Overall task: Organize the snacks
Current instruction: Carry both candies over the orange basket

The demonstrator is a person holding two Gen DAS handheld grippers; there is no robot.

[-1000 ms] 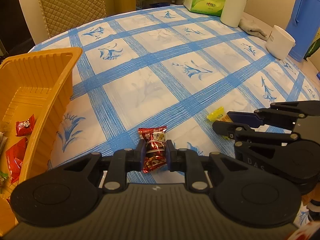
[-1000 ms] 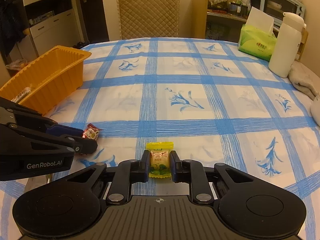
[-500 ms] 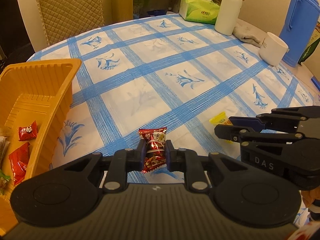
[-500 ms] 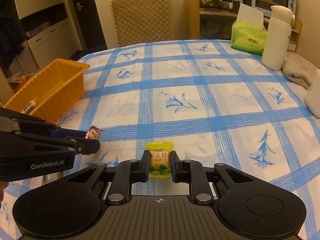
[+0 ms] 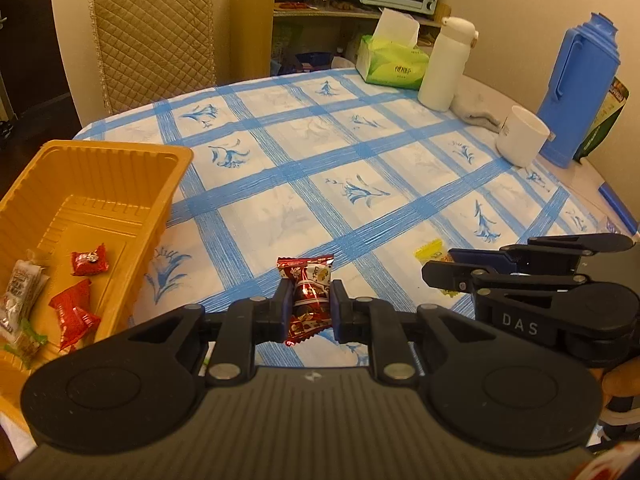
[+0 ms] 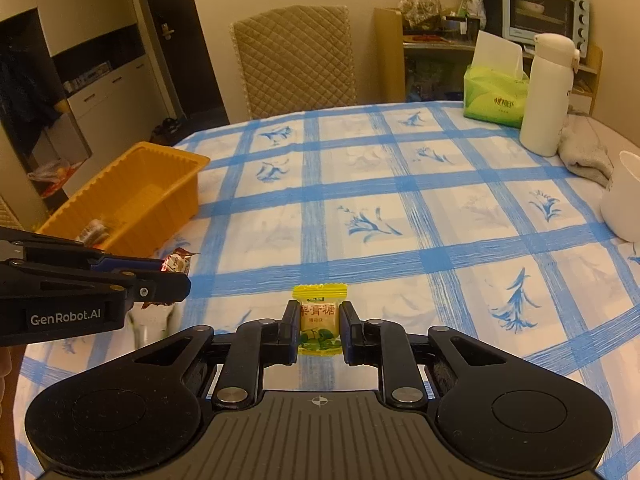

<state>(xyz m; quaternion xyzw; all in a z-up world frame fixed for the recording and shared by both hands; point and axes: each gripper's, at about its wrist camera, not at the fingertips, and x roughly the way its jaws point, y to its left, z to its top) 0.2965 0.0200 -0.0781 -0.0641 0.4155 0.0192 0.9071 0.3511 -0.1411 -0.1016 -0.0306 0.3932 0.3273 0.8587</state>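
My left gripper is shut on a red wrapped candy, held above the tablecloth. In the right wrist view my right gripper is shut on a yellow wrapped candy, also lifted off the table. Each gripper shows in the other's view: the right gripper with its yellow candy at the right, the left gripper with its red candy at the left. An orange tray at the left holds several wrapped snacks.
On the blue-checked tablecloth stand a white cup, a white bottle, a green tissue box, a grey cloth and a blue jug. A quilted chair stands behind the table.
Both grippers have risen from the table, each carrying its candy. The tray's inside and the far shelf now show more in the views.
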